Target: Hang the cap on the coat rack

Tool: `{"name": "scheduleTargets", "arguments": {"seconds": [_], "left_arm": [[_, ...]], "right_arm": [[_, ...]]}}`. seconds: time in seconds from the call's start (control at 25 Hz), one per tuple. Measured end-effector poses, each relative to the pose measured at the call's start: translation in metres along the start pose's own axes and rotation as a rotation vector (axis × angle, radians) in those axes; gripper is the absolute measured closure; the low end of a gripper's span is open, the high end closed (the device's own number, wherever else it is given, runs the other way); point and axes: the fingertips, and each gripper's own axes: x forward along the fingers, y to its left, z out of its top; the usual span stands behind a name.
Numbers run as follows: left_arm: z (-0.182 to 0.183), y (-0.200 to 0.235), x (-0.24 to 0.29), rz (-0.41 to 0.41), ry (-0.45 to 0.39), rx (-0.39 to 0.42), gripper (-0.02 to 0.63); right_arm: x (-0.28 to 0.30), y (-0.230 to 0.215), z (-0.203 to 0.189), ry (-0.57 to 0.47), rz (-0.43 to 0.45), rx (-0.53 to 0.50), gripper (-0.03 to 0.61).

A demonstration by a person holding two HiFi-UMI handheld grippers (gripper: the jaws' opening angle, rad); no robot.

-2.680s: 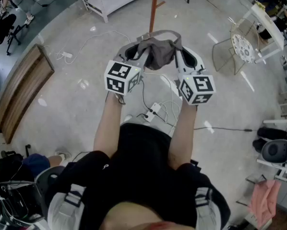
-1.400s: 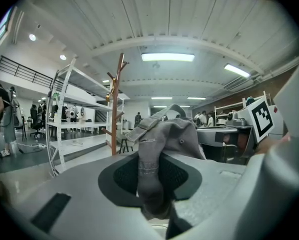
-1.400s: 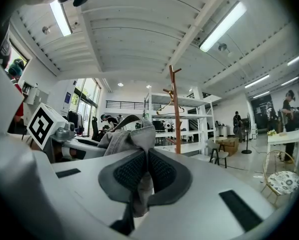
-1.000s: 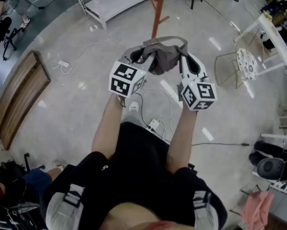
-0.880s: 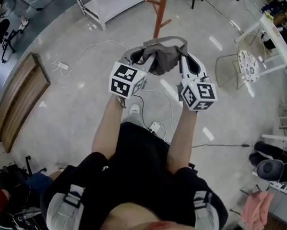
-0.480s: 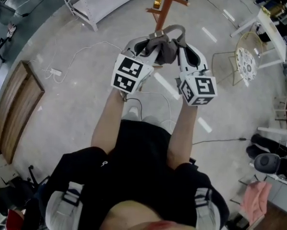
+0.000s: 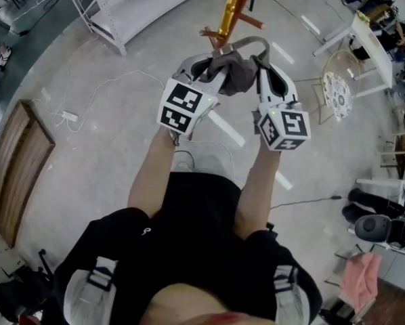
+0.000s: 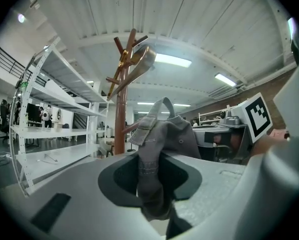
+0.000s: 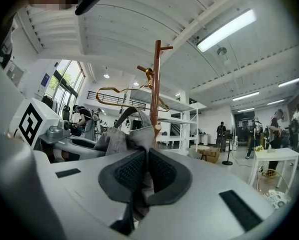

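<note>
I hold the grey cap (image 7: 233, 73) up between the left gripper (image 7: 202, 70) and right gripper (image 7: 265, 73), each clamped on its fabric, near the wooden coat rack (image 7: 229, 9). This looks like the approach; next, I would lift the cap's strap loop over a peg.

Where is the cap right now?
In the head view, the cap is up in the air in the middle, pinched between the left gripper and right gripper, close to the coat rack but not on it yet.

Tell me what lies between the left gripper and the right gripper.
The grey fabric cap spans that gap, pinched at each end by the left gripper and the right gripper; the head view shows it.
</note>
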Motion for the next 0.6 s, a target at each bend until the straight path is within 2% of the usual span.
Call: {"name": "scheduleTargets", "arguments": {"seconds": [0.12, 0.32, 0.6], "left_arm": [[0.011, 0.006, 0.012, -0.006, -0.028, 0.013, 0.535], [0.016, 0.015, 0.032, 0.000, -0.024, 0.006, 0.535], [-0.010, 0.032, 0.062, 0.057, 0.065, -0.073, 0.535]], "right_arm": [[0.011, -0.011, 0.009, -0.023, -0.006, -0.012, 0.577], [0.023, -0.029, 0.014, -0.024, -0.007, -0.010, 0.577], [0.049, -0.045, -0.015, 0.091, 0.050, 0.005, 0.577]]}}
